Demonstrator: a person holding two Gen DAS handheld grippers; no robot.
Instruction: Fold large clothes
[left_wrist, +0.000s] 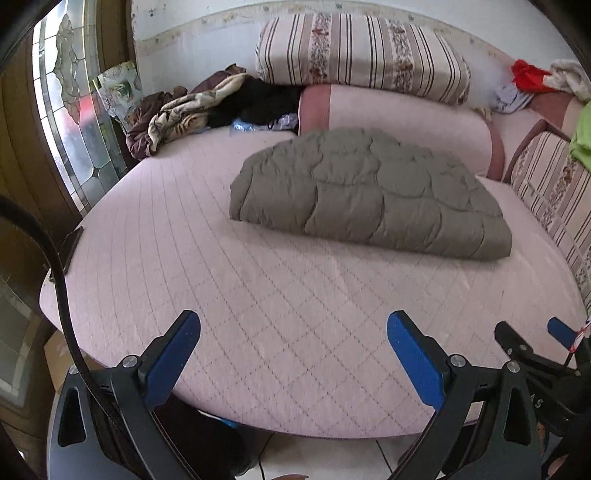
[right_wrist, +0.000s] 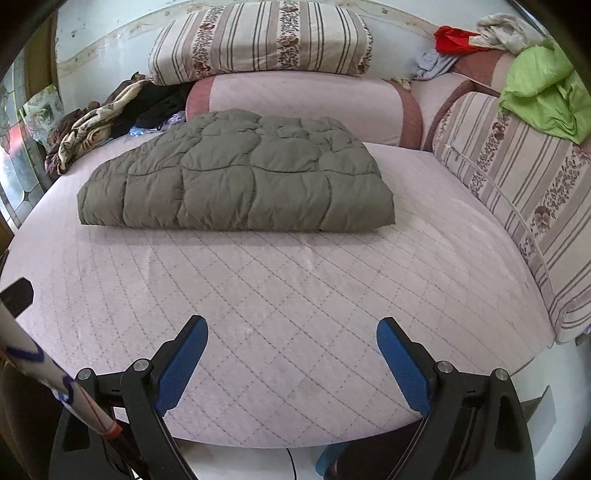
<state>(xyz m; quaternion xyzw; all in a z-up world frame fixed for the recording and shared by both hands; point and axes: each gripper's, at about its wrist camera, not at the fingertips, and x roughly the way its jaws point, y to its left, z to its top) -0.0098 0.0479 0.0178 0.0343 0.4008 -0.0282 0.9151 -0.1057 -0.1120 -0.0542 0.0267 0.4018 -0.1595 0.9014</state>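
An olive-grey quilted padded garment (left_wrist: 369, 192) lies folded into a thick rectangle on the pink quilted mattress (left_wrist: 258, 314); it also shows in the right wrist view (right_wrist: 236, 177). My left gripper (left_wrist: 293, 325) is open and empty, hovering over the mattress's near edge, well short of the garment. My right gripper (right_wrist: 291, 330) is open and empty too, over the near edge (right_wrist: 295, 369), apart from the garment. The right gripper's blue-padded tip shows at the right of the left wrist view (left_wrist: 561, 332).
Striped floral bedding (right_wrist: 258, 40) sits on a pink bolster (right_wrist: 303, 107) at the back. Crumpled clothes (left_wrist: 177, 110) lie at the back left. A striped cushion (right_wrist: 517, 206) with a green cloth (right_wrist: 543, 92) borders the right. A glass door (left_wrist: 74, 110) stands at the left.
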